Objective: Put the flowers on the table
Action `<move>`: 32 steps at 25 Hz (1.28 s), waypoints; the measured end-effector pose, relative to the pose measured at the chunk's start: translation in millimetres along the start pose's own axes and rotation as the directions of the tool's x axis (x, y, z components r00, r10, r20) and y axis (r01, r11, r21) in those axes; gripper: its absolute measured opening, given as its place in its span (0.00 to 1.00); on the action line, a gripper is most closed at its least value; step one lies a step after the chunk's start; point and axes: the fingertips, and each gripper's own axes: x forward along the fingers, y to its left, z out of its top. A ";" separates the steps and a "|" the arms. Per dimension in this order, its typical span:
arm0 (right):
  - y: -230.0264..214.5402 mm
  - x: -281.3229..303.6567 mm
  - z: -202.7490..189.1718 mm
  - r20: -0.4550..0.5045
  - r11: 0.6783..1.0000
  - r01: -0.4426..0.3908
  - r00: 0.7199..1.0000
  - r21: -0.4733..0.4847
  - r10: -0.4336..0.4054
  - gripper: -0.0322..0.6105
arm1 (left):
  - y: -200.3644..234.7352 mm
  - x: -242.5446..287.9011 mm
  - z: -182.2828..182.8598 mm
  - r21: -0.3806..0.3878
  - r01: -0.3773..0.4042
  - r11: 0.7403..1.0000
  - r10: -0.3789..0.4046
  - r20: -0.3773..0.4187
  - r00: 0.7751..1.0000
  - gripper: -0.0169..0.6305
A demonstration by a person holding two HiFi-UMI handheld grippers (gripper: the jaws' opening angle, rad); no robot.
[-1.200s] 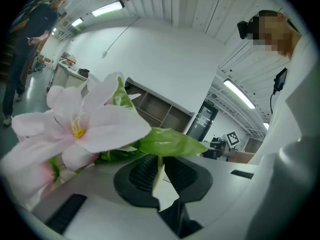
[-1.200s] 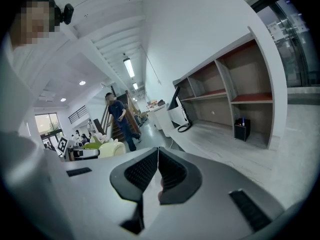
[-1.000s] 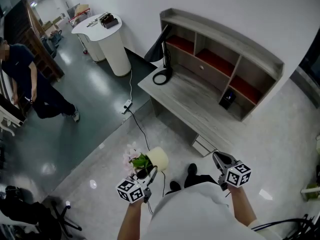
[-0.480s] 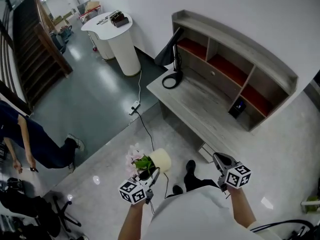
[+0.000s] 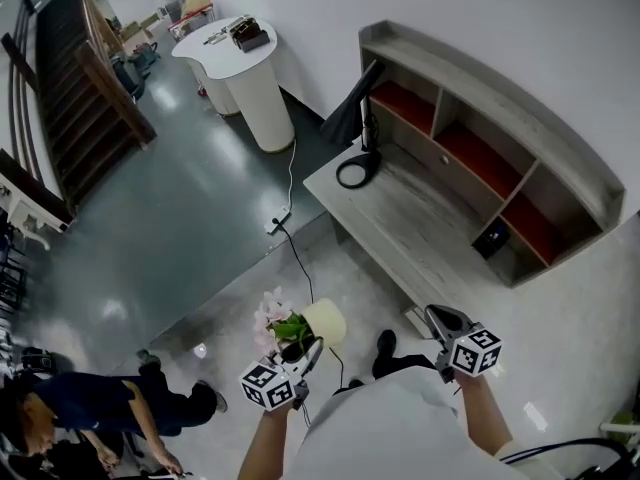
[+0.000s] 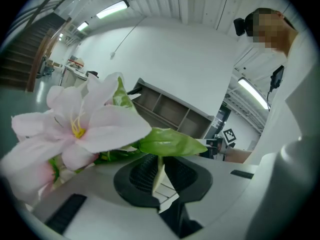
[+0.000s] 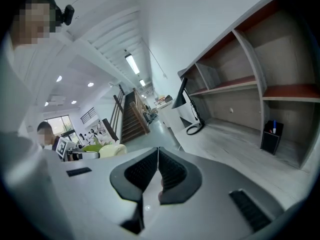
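A cream pot of pink flowers with green leaves hangs over the floor, in front of the person's body. My left gripper is shut on the pot's thin rim. In the left gripper view the cream rim stands pinched between the dark pads, and a big pink bloom and a leaf fill the foreground. The grey wooden table lies ahead, to the right. My right gripper is shut and holds nothing; its pads meet at the tips.
On the table stand a black desk lamp and a small black holder, under a shelf unit. A cable runs over the floor. A white counter, stairs and a person are to the left.
The head view has swung: the table has slid right and the person in dark clothes now shows at the lower left. Both grippers keep their places; the left still grips the pot.
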 end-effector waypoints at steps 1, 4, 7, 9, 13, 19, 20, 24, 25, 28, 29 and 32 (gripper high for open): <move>-5.1 6.2 5.7 -0.002 1.000 -0.006 1.000 -0.002 0.006 0.08 | 3.4 6.2 4.2 -0.001 -0.004 1.000 0.004 0.002 1.000 0.11; -19.7 23.0 23.8 -0.007 1.000 -0.021 1.000 -0.013 0.021 0.08 | 15.0 24.7 17.3 0.000 -0.019 1.000 0.019 0.008 1.000 0.11; -35.7 36.1 39.8 -0.019 0.999 -0.035 0.999 -0.019 0.035 0.08 | 24.7 44.2 31.3 -0.003 -0.035 0.999 0.035 0.018 0.999 0.11; -49.8 40.8 46.8 -0.032 0.999 -0.039 0.999 -0.024 0.038 0.08 | 28.0 58.5 38.9 -0.005 -0.038 0.999 0.038 0.026 0.999 0.11; -73.0 54.2 52.9 -0.058 0.998 -0.051 0.997 -0.028 0.050 0.08 | 35.6 78.6 50.7 0.012 -0.050 0.999 0.049 0.030 0.998 0.11; -83.7 66.4 59.9 -0.073 0.997 -0.073 0.995 -0.027 0.071 0.08 | 45.4 94.0 58.8 0.001 -0.074 0.997 0.074 0.033 0.997 0.11; -85.4 67.6 60.8 -0.072 0.997 -0.072 0.995 -0.025 0.070 0.08 | 46.5 96.6 59.8 0.000 -0.075 0.997 0.075 0.031 0.997 0.11; -91.6 70.8 63.9 -0.072 0.998 -0.062 0.996 -0.011 0.061 0.08 | 50.5 106.8 67.0 0.003 -0.069 0.998 0.069 0.019 0.997 0.11; -92.5 72.1 65.0 -0.071 0.998 -0.059 0.996 -0.009 0.059 0.08 | 52.5 109.5 69.4 0.004 -0.066 0.998 0.066 0.016 0.998 0.11; -97.2 76.6 68.9 -0.069 0.999 -0.044 0.997 -0.001 0.044 0.08 | 60.7 119.6 76.2 0.007 -0.053 0.999 0.053 0.003 0.999 0.11; -99.6 78.2 70.3 -0.067 0.999 -0.036 0.997 0.002 0.036 0.08 | 63.7 123.8 78.5 0.009 -0.046 0.999 0.046 -0.003 0.999 0.11; -106.1 85.2 75.6 -0.058 1.000 -0.009 0.998 0.012 0.010 0.08 | 73.8 138.0 86.0 0.031 -0.019 0.999 0.020 -0.032 0.999 0.11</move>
